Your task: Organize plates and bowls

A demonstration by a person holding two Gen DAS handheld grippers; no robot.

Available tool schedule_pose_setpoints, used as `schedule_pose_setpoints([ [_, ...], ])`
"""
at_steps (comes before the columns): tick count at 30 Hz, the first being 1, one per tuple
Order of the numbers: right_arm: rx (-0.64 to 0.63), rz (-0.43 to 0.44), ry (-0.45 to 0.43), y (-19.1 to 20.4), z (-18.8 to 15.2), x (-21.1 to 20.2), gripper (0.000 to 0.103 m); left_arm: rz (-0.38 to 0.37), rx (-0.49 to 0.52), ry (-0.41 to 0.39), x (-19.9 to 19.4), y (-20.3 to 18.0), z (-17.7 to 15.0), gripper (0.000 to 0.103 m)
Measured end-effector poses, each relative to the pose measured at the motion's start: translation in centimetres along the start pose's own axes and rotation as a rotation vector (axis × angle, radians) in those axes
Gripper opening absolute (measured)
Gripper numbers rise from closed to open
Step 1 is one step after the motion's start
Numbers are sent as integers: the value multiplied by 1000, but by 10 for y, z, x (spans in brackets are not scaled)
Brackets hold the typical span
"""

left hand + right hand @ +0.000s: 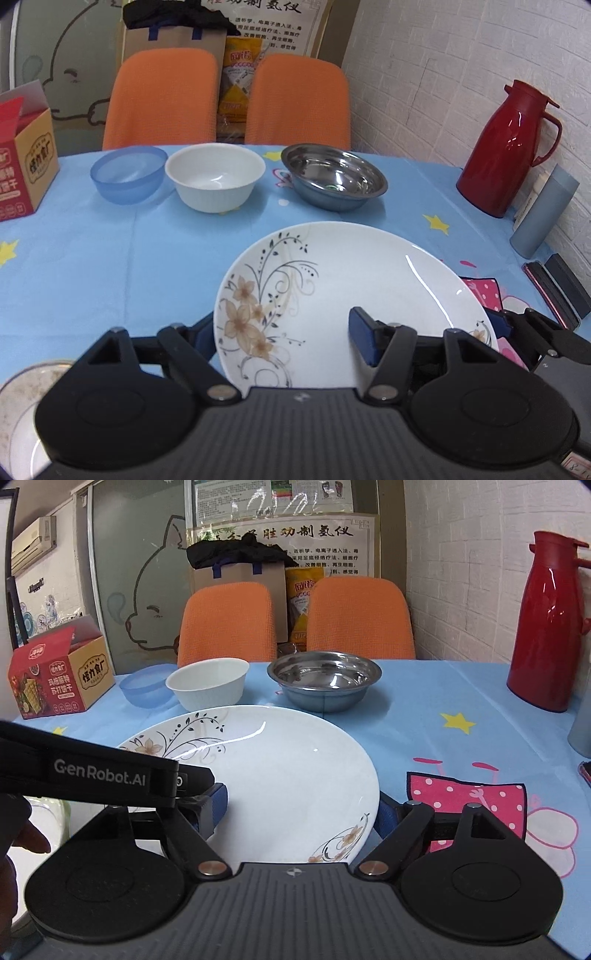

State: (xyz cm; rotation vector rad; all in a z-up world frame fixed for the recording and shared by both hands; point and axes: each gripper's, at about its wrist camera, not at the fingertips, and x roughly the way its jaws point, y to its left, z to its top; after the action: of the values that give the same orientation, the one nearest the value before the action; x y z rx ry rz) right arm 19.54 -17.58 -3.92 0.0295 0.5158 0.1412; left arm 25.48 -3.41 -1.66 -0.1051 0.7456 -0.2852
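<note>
Left gripper [284, 332] jaws spread wide, right gripper [303, 805] likewise — side by side, level

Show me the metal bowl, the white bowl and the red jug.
metal bowl [334, 177], left wrist view, inner bottom.
white bowl [215, 177], left wrist view, inside wall.
red jug [506, 147], left wrist view, body.

Clinic-like back room, Chinese therapy poster [284, 544], orange chairs [227, 622], tableclothed table [424, 709], wall air conditioner [35, 542]
</note>
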Motion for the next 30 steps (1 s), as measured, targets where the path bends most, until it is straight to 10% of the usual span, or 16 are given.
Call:
schedule_pose_setpoints([
  [16, -108, 296, 3, 143, -24, -33, 103, 265, -125, -107, -130, 112, -74, 60],
  [30, -214, 229, 36, 167, -40, -26, 103, 188, -222, -86, -116, 145, -100, 61],
])
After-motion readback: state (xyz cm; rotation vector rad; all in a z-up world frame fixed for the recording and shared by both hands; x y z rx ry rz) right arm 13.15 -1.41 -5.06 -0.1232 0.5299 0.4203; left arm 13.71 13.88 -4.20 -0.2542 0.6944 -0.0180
